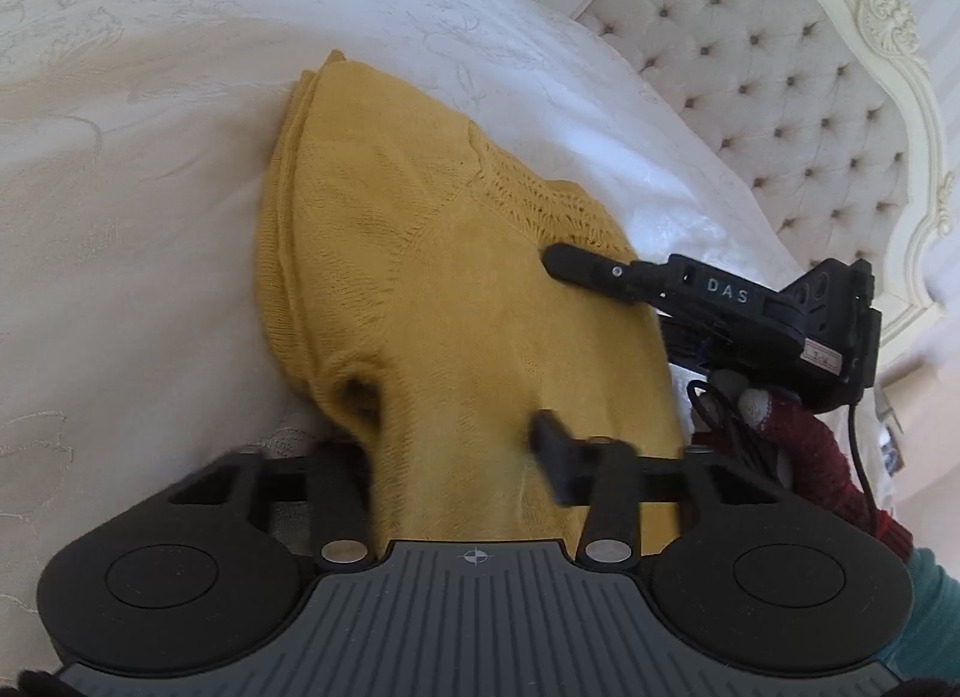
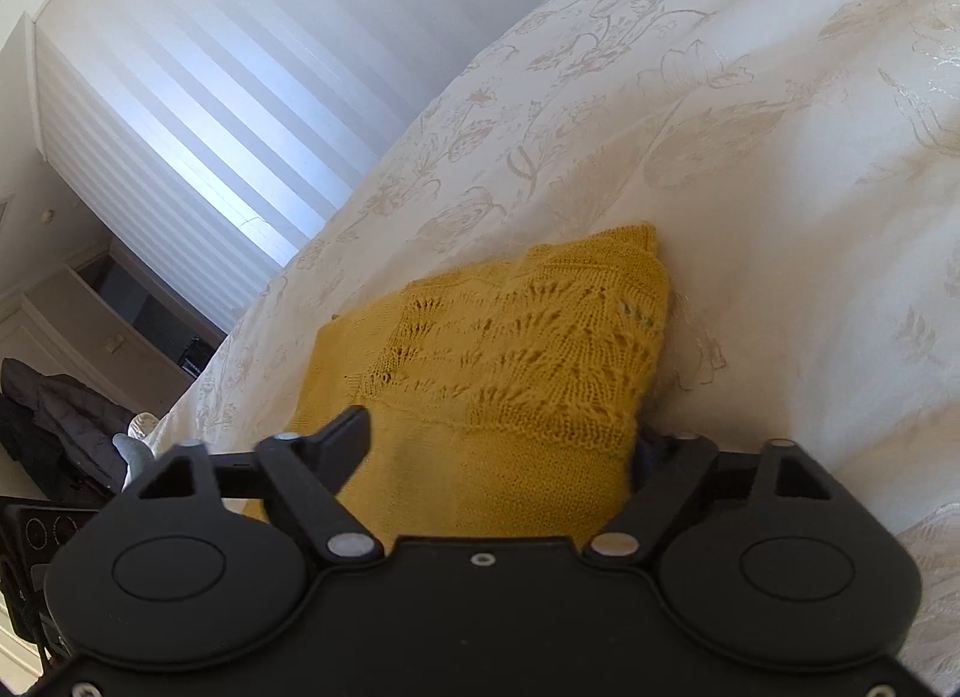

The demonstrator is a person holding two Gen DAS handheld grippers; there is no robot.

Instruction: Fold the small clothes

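Folding a mustard knitted garment (image 1: pixel 432 253), now lying as a layered, roughly rectangular stack on the bedspread (image 1: pixel 150 156), well apart from the tufted headboard (image 1: pixel 780 96) at the far right.

Gripping the near edge of that stack with the left tool (image 1: pixel 450 457): narrowed, with bunched cloth filling the gap between the two black fingers and puckering into a dark hollow beside the left one. Probably taking hold there so that the near end can be lifted and carried over the rest.

Reaching in from the right side with the right tool (image 2: pixel 504 445), one finger lying on top of the knit, the other tucked out of sight under the garment's right edge. Straddling the cloth at a middling width; not showing clearly whether the pads are pressing, so not possible to call it a grip. Probably matching the other corner, keeping the fold square across both sides.

Being carried by a gloved hand (image 1: pixel 798 433), red and grey, with a teal sleeve behind it.

Showing two textures in the knit: plain, smooth stitches near the tools, and an open lacy pattern of fan-shaped holes across the far band. Looking soft, thick and stretchy, likely sagging if lifted by one corner only. Resting on a pale cream cover woven with a glossy floral pattern, lightly creased around the stack.
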